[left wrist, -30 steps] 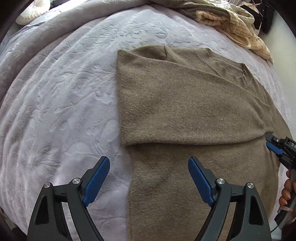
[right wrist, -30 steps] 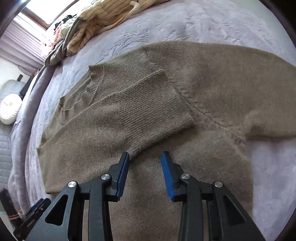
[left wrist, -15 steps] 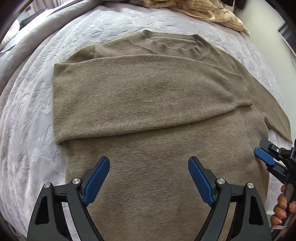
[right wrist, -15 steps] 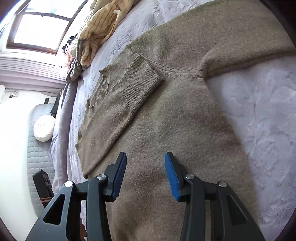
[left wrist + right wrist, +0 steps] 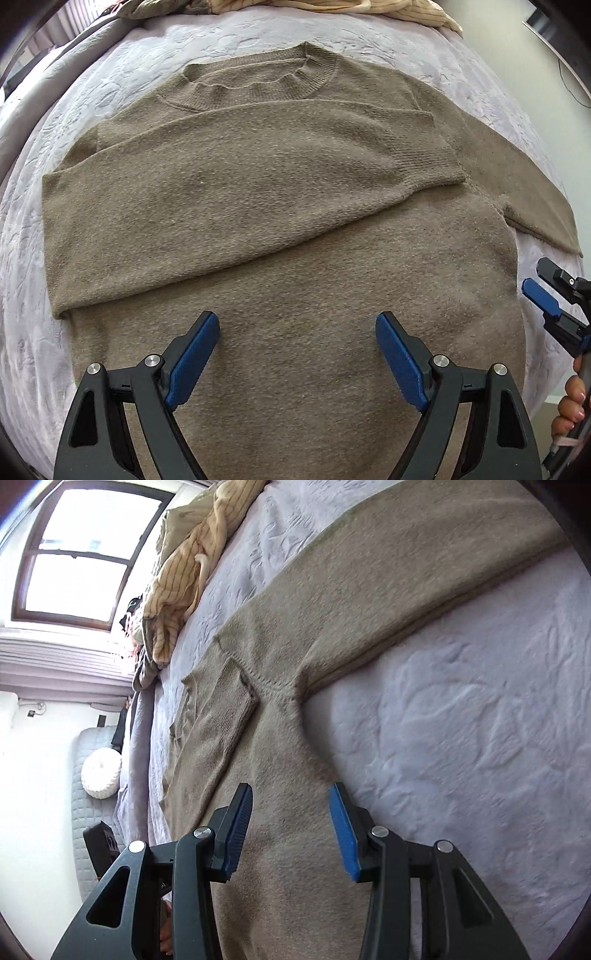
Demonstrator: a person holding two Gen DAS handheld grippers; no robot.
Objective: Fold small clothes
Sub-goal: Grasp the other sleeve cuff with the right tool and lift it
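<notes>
Sweater [image 5: 288, 229]: brown knit, flat on the lilac bedspread [image 5: 29, 229], collar away from the grippers.
Sleeves: one folded across the chest, its cuff [image 5: 424, 155] near the far shoulder; the other [image 5: 424, 565] stretched out sideways.
Left gripper [image 5: 297, 354]: jaws wide apart, above the sweater's lower body, gripping nothing.
Right gripper [image 5: 291, 830]: jaws partly apart, nothing clamped, over the sweater's side edge.
Striped clothes [image 5: 188, 565]: heaped at the bed's far end.

Lilac embossed bedspread [image 5: 388, 48], striped cream garment heap [image 5: 184, 565], window [image 5: 81, 554], round white cushion [image 5: 101, 773]
</notes>
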